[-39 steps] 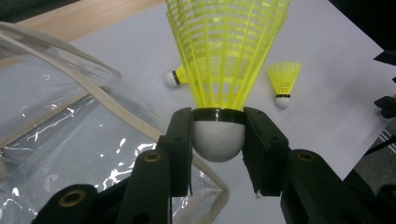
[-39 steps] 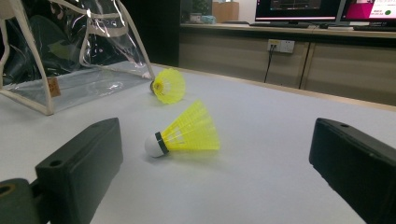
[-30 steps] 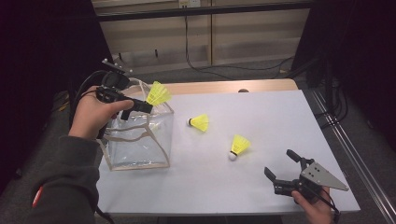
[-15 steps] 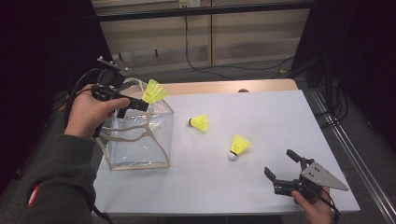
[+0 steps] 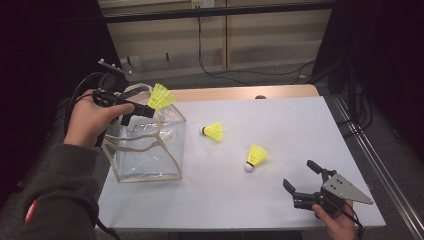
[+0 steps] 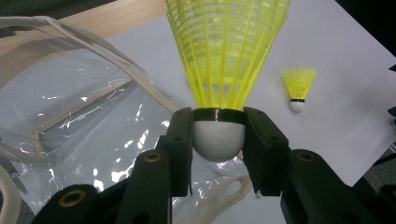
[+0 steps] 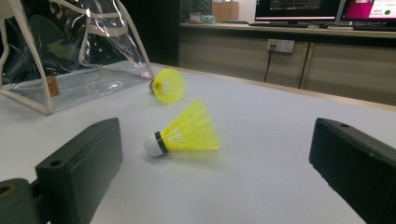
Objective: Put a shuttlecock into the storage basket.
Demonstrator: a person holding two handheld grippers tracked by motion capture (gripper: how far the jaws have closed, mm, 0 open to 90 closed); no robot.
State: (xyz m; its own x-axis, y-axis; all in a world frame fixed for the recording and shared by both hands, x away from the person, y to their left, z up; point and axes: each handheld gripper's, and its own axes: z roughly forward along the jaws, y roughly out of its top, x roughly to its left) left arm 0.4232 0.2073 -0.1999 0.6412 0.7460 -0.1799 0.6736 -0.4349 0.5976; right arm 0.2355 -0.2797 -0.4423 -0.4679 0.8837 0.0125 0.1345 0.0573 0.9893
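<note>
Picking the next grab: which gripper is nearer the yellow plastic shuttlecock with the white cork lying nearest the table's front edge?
Right. The right gripper rests just beside the shuttlecock; the left gripper is across the table.

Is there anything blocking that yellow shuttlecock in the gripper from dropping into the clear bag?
Nothing visible does. The left gripper holds the shuttlecock by its white cork over the clear bag, at its far rim. The bag's mouth stands open; only its loose handles droop across part of it.
</note>
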